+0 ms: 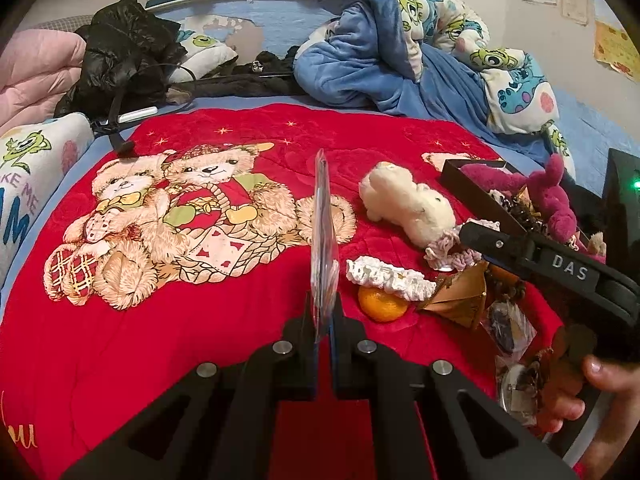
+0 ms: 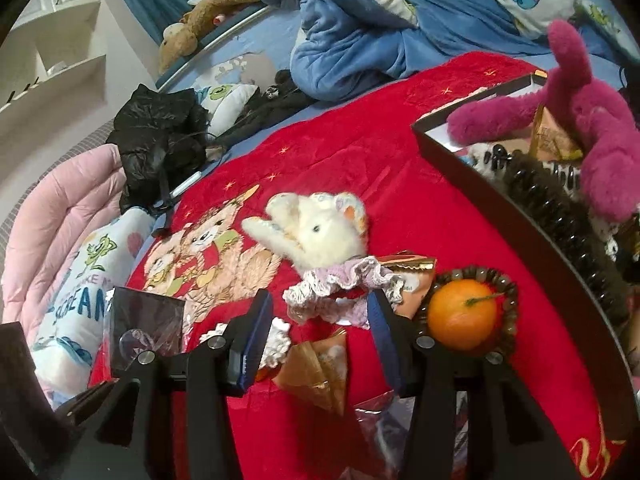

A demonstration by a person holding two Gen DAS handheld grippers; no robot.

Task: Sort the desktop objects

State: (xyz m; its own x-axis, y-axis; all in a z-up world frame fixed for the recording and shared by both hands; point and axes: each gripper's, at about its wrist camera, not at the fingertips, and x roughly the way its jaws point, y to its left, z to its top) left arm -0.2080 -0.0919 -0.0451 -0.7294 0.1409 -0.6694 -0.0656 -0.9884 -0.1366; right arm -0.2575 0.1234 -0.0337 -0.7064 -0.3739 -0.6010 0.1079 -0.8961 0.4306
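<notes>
My left gripper (image 1: 322, 316) is shut on a thin clear plastic packet (image 1: 322, 232), held upright and edge-on over the red blanket (image 1: 160, 340). In the right wrist view that packet (image 2: 144, 320) shows a dark card inside. My right gripper (image 2: 320, 316) is open low over the blanket. A lilac crocheted scrunchie (image 2: 344, 286) lies just past its fingertips, against a white plush toy (image 2: 320, 232). The pads do not press on it. An orange (image 2: 460, 316) ringed by a brown bead bracelet (image 2: 510, 300) sits to the right. A black box (image 2: 472, 176) holds a pink plush (image 2: 592, 120).
A gold wrapped packet (image 2: 316, 372) and a white scrunchie (image 1: 388, 276) over a second orange (image 1: 380, 306) lie near the grippers. A blue duvet (image 1: 360, 60), a black jacket (image 1: 128, 48) and a pink quilt (image 1: 36, 76) crowd the far side of the bed.
</notes>
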